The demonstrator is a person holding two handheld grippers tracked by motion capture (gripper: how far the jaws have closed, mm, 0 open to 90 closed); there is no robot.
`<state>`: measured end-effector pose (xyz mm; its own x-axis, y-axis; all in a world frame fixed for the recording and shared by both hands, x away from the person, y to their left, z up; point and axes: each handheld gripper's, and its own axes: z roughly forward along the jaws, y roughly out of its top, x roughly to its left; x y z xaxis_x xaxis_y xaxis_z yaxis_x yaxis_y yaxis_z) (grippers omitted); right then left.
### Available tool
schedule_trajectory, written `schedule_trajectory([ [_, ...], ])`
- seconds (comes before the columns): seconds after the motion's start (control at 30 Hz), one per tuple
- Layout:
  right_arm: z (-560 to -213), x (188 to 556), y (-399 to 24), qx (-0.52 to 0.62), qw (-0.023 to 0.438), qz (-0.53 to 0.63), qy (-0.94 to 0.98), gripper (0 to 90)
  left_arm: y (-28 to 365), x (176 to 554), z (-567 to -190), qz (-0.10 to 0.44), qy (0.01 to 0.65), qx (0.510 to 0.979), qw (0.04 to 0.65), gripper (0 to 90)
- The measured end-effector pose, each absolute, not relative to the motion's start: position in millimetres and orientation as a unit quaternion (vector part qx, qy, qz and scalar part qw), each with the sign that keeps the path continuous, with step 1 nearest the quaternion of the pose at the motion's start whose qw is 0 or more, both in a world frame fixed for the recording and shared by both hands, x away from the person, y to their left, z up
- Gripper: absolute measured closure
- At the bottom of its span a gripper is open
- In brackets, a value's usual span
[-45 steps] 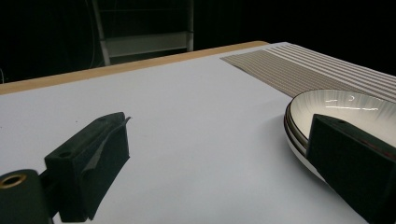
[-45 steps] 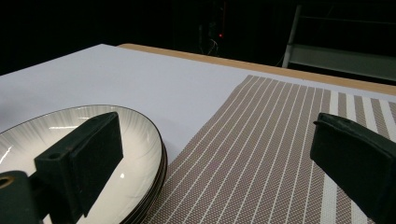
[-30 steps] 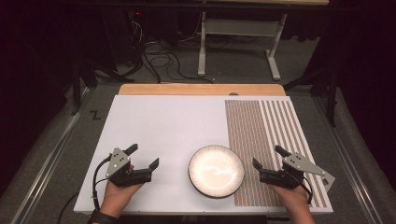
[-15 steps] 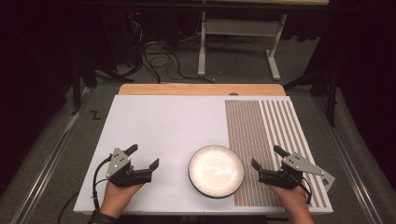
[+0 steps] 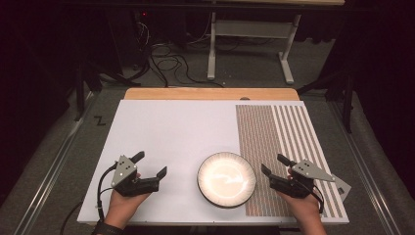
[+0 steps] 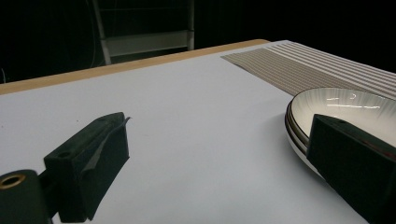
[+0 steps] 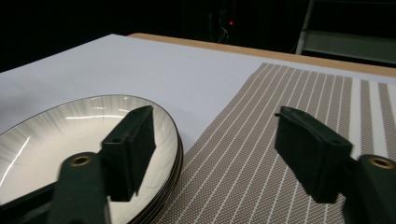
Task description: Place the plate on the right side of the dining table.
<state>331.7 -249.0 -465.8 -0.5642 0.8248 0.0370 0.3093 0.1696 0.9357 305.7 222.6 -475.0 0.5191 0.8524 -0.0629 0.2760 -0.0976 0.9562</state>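
Note:
A white plate [image 5: 226, 179] with a dark rim sits near the front of the white table top [image 5: 171, 132]; the right gripper view shows more rims stacked under this plate [image 7: 56, 135]. My left gripper [image 5: 150, 164] rests left of the plate, open and holding nothing. From the left gripper [image 6: 219, 140] the plate [image 6: 345, 105] lies beyond the right jaw. My right gripper [image 5: 274, 164] is just right of the plate, over the striped mat [image 5: 284, 142]. Its jaws have just been closing and are still apart. Nothing lies between the right gripper's [image 7: 215, 126] jaws.
The brown-and-white striped mat [image 7: 289, 93] covers the right part of the table. A wooden strip [image 5: 210, 94] runs along the far edge. Beyond it are a dark floor with cables [image 5: 166, 63] and a metal stand [image 5: 244, 39].
The right gripper's jaws stand closer together than before. Both hands and the plate are where they were.

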Motion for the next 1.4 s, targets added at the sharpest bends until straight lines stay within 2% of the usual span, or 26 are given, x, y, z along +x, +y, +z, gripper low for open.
schedule_trajectory([
  [0.03,-466.5,332.0,-247.6,0.393,0.245,0.511,0.724,39.2,222.6,305.7,-474.9,0.27,0.409,0.69,0.533,6.1],
  [0.07,-466.5,332.0,-247.6,0.393,0.245,0.511,0.724,39.2,222.4,305.6,-474.9,0.27,0.409,0.689,0.533,6.1],
  [0.1,-467.1,332.3,-246.3,0.388,0.238,0.512,0.729,45.3,221.4,305.4,-475.0,0.271,0.408,0.69,0.533,6.1],
  [0.3,-468.8,333.8,-241.9,0.381,0.226,0.502,0.743,51.2,219.5,304.9,-475.2,0.271,0.405,0.693,0.531,6.0],
  [0.53,-474.3,335.2,-236.4,0.381,0.199,0.485,0.761,64.8,217.2,304.6,-475.7,0.27,0.402,0.695,0.531,6.0],
  [0.6,-475.1,335.1,-235.2,0.38,0.198,0.484,0.763,66.1,216.6,304.4,-475.6,0.269,0.401,0.696,0.532,6.0],
  [0.63,-475.7,335.0,-234.0,0.38,0.198,0.481,0.765,68.5,216.5,304.4,-475.6,0.268,0.401,0.696,0.532,6.0],
  [0.67,-476.6,334.7,-232.0,0.381,0.194,0.479,0.767,75.1,216.7,304.3,-475.5,0.268,0.401,0.696,0.532,6.0],
  [0.7,-476.6,334.7,-232.0,0.381,0.194,0.479,0.767,75.1,216.7,304.3,-475.5,0.268,0.401,0.696,0.532,6.0],
  [0.73,-477.0,334.3,-230.3,0.381,0.196,0.472,0.771,80.1,217.1,304.4,-475.4,0.269,0.401,0.696,0.531,5.9],
  [0.77,-477.0,334.3,-230.3,0.381,0.196,0.472,0.771,80.1,217.7,304.4,-475.2,0.269,0.402,0.696,0.531,5.9],
  [0.9,-478.3,333.5,-228.9,0.379,0.193,0.464,0.777,90.0,219.0,304.3,-474.9,0.27,0.403,0.694,0.532,5.9],
  [1.07,-482.0,333.7,-228.2,0.385,0.193,0.459,0.777,90.0,217.9,303.8,-474.5,0.271,0.4,0.696,0.531,5.9],
  [1.4,-484.9,338.3,-230.1,0.408,0.158,0.449,0.779,90.0,217.7,303.8,-474.7,0.269,0.4,0.697,0.531,5.9],
])
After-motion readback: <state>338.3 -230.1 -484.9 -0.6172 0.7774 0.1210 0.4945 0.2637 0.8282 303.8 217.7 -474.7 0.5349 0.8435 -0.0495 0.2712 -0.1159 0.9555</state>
